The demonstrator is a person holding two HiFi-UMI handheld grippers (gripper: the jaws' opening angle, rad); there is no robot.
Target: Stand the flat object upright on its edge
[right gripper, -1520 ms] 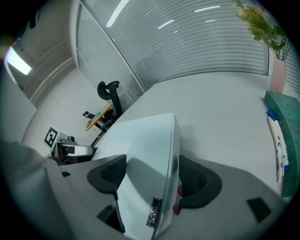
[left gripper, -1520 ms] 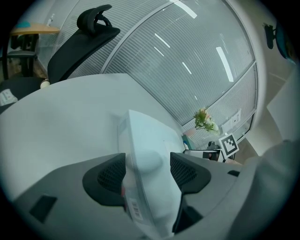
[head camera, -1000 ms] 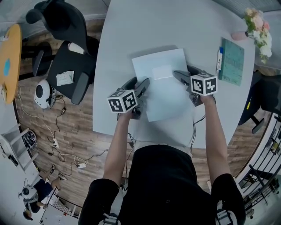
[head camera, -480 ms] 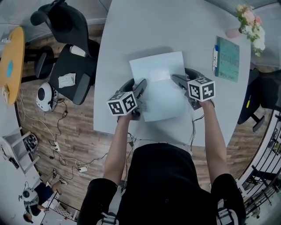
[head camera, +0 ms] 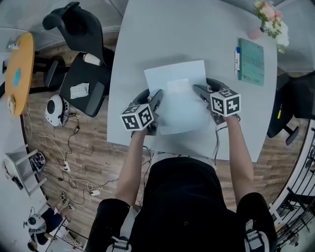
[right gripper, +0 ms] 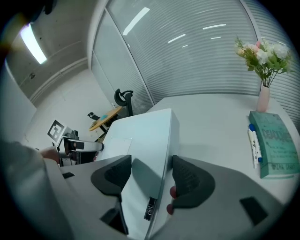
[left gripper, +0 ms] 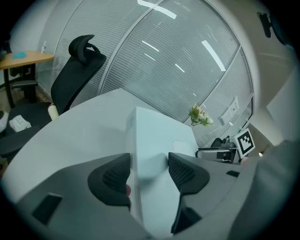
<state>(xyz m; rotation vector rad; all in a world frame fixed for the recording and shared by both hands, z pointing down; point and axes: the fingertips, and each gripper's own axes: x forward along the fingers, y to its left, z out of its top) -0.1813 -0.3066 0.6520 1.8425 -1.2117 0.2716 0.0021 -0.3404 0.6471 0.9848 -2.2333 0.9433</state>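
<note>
The flat object (head camera: pixel 179 98), a thin pale slab with a lighter rectangular label (head camera: pixel 178 86) on its top face, lies broad side up on the near half of the grey tabletop (head camera: pixel 162 29), just in front of the person. It is not yet up on an edge.

The left gripper (head camera: pixel 153 96) straddles its left edge and the right gripper (head camera: pixel 204 87) its right edge, so the object sits between the two. In the left gripper view, the left gripper (left gripper: pixel 149 171) has the slab's thin side wall running up between its pads; one pad sits just outside that wall and the other hangs above the top face with a shadowed gap beneath it. In the right gripper view, the right gripper (right gripper: pixel 150 176) shows the mirror of this, with a small dark tag (right gripper: pixel 150 208) on the side wall near the outer pad. Both pairs of jaws have just been closing, yet both remain unclenched, spread wider than the slab is thick.

Farther right on the tabletop lie a green notebook (head camera: pixel 251 61) with a pen (head camera: pixel 236 59) beside it, and a vase of flowers (head camera: pixel 269 15) stands beyond them. A black office chair (head camera: pixel 81 74) stands on the wooden floor to the left.
</note>
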